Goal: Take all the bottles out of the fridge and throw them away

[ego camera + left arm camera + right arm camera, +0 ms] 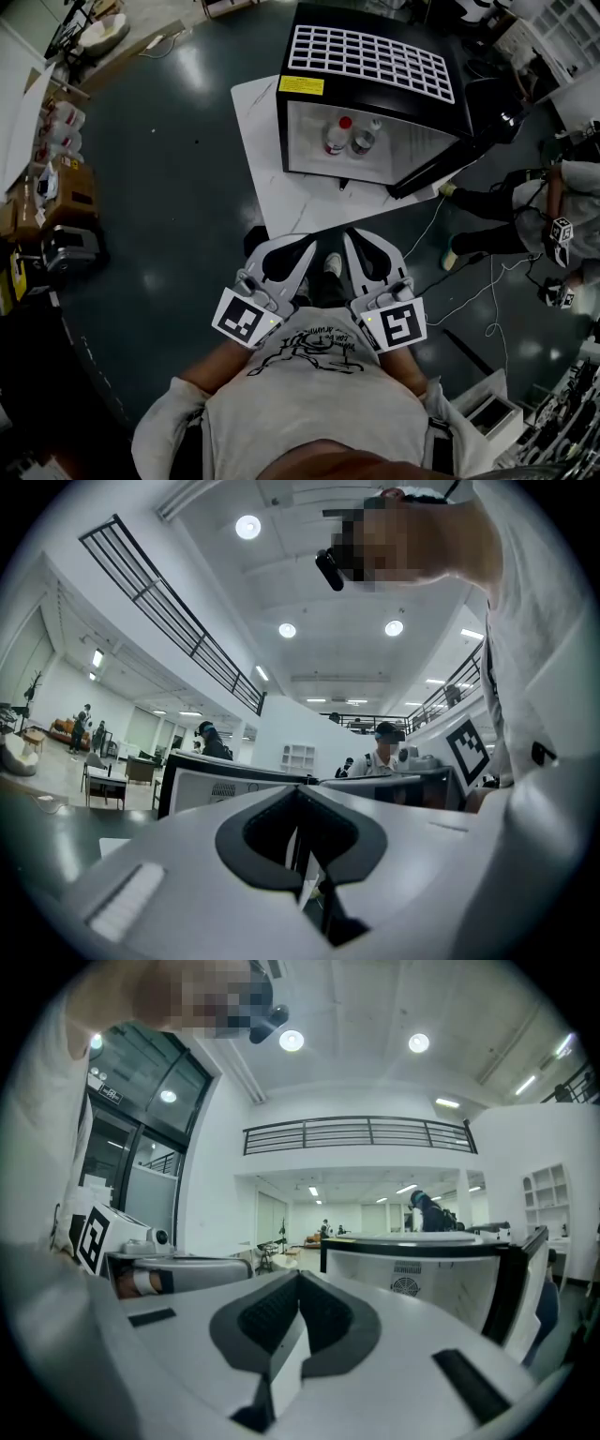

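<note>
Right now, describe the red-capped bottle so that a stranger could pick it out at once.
Find the black mini fridge that stands open on the white slab on the dark floor. Two bottles stand side by side in its white interior. The left bottle is the one: it has a red cap, while the right bottle has a pale one.

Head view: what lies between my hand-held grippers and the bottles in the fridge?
Head view shows only the bare white board before the open fridge; both bottles stand unobstructed.
</note>
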### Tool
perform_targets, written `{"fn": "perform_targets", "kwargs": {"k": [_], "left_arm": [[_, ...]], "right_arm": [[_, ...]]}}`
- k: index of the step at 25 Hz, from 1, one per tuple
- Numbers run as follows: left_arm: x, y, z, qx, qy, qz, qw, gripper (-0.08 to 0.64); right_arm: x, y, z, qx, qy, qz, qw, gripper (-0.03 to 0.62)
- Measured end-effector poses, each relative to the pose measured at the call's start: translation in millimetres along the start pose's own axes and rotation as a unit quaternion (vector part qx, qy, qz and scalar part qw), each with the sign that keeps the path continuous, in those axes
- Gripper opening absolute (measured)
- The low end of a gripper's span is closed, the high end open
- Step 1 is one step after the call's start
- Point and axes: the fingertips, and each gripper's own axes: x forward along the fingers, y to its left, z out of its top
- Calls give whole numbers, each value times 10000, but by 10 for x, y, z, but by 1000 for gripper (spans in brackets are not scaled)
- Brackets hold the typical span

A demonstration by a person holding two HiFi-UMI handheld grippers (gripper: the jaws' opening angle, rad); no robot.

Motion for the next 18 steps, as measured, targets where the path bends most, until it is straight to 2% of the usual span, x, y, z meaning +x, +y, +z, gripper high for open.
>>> {"fn": "perform_targets", "kwargs": {"k": [3,7,10,14,18], "left_arm": [[104,55,23,120,-143,-8,9998,6],[258,46,-37,-51,91,-21,9999,6],[410,71,-10,118,-45,-29,9999,6],[624,70,-58,-18,202,27,9998,6],[848,103,-14,137,28,68,9999,6]], "right_arm": [[45,-102,-12,14,-2,-10,10000,9],[80,-256,-19,49,-35,-8,10000,9],[99,-388,-27,71,-35,11,10000,9],[130,-600,-42,76,-44,60,9999,9],[181,-824,-18,50,-71,117,9999,9]]}}
